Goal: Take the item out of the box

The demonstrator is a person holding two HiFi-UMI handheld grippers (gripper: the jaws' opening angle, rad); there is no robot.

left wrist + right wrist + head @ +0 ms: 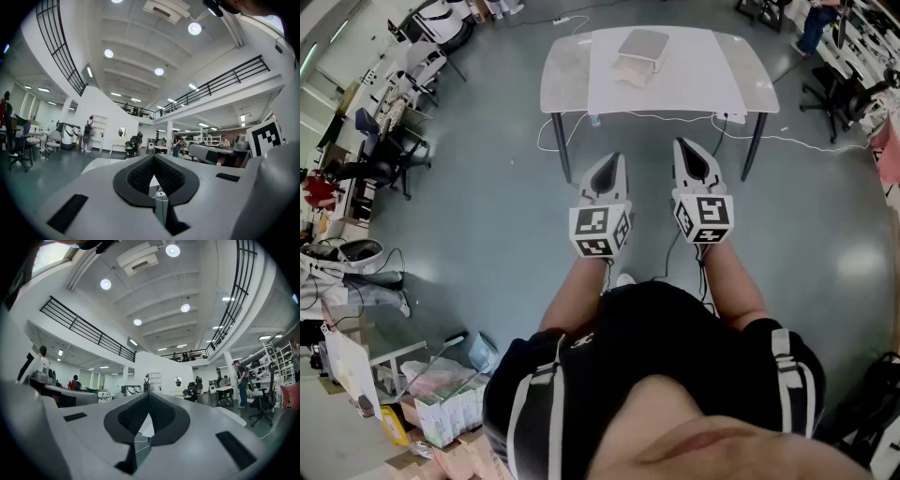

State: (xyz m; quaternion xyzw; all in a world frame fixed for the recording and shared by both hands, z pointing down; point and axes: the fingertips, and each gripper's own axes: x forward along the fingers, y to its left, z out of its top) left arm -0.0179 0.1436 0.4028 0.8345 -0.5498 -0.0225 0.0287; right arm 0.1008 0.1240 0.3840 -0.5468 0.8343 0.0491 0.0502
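On the white table [712,80] at the far side of the head view stands a small pale box [637,58] with a flat grey top. What it holds is hidden. Both grippers are held side by side over the grey floor, short of the table's near edge, and point toward it. My left gripper [618,161] is shut with nothing between its jaws, and so is my right gripper [681,146]. In the left gripper view the left gripper [153,157] has its jaws meeting at the tips. The right gripper [149,394] looks the same in the right gripper view.
Cables [806,141] trail on the floor under and beside the table. Office chairs [380,164] and desks line the left side, and another chair [839,94] stands at the right. Cartons and bags [441,394] lie at the lower left. People stand far off in the hall.
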